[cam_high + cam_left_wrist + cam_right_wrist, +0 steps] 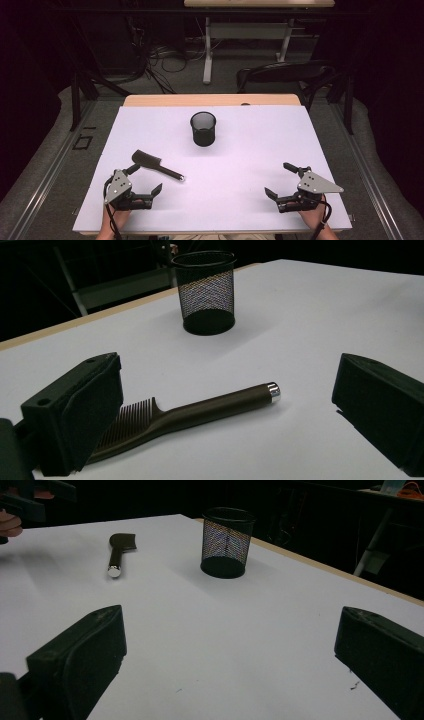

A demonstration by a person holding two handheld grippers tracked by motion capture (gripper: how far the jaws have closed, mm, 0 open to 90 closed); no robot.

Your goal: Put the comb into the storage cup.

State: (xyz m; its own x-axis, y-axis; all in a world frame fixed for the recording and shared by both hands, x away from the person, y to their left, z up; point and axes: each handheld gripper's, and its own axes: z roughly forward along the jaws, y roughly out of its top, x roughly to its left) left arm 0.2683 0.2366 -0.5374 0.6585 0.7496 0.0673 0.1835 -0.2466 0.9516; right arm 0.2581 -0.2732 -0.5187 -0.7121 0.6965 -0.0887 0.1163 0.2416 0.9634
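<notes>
The comb [165, 417] is seen lying between the spread left tool [145, 176], handle apparently toward the counter's [250, 150] middle, well apart from the spread right tool [280, 180].

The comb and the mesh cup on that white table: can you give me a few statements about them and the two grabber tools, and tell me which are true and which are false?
1. The comb lies flat on the white table. True.
2. The comb stands inside the mesh cup. False: it lies on the table, apart from the cup.
3. The left gripper has its jaws open, holding nothing. True.
4. The right gripper grips the cup. False: it is open and holds nothing, well short of the cup.
5. The mesh cup stands upright. True.
</notes>
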